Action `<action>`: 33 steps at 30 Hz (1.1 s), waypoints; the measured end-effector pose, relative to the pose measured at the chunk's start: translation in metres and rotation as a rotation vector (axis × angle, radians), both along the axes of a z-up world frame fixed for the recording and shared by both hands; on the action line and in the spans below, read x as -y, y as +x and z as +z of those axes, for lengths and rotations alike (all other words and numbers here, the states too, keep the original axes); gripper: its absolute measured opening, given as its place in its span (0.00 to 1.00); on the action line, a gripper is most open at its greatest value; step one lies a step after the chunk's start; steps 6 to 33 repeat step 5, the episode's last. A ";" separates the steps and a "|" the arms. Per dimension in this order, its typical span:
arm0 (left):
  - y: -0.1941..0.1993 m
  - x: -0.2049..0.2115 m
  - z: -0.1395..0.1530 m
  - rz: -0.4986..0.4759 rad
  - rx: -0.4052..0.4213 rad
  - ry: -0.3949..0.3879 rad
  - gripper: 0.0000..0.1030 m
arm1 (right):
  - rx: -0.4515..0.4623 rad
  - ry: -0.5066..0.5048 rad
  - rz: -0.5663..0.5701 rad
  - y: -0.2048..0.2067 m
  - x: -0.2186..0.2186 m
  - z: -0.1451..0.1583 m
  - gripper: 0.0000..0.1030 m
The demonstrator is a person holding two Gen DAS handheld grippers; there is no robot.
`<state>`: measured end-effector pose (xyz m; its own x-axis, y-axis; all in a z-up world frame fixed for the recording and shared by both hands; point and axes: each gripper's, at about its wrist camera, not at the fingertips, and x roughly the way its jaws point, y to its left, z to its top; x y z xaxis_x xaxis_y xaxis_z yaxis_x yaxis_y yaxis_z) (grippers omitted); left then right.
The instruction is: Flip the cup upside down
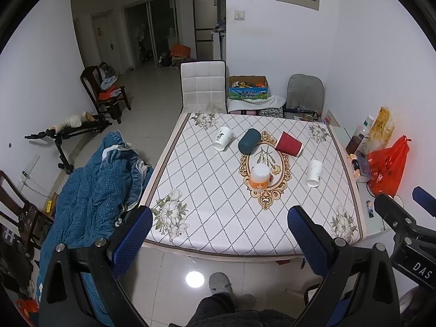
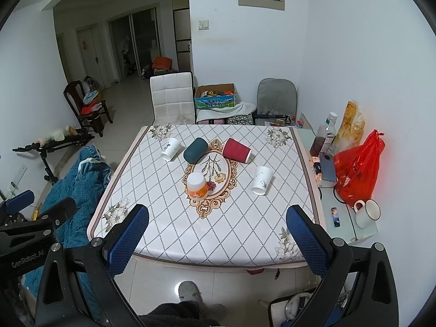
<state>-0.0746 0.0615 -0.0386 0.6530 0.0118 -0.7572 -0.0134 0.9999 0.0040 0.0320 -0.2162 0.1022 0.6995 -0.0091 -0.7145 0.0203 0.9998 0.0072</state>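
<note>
Orange-banded cup (image 1: 260, 177) already stands mouth-down on the worktop (image 1: 218, 218); white cup (image 1: 223, 138), teal cup (image 1: 249, 141), red cup (image 1: 289, 144) and a second white cup (image 1: 314, 173) lie sideways. Both tongs, left (image 1: 220, 242) and right (image 2: 218, 241), hang wide open and empty, short of the near edge.
</note>
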 end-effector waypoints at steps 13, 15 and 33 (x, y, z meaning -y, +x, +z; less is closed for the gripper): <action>0.000 0.002 0.001 0.000 0.001 -0.004 0.99 | 0.002 -0.004 -0.001 0.000 0.001 -0.001 1.00; 0.000 0.002 0.001 0.000 0.001 -0.004 0.99 | 0.002 -0.004 -0.001 0.000 0.001 -0.001 1.00; 0.000 0.002 0.001 0.000 0.001 -0.004 0.99 | 0.002 -0.004 -0.001 0.000 0.001 -0.001 1.00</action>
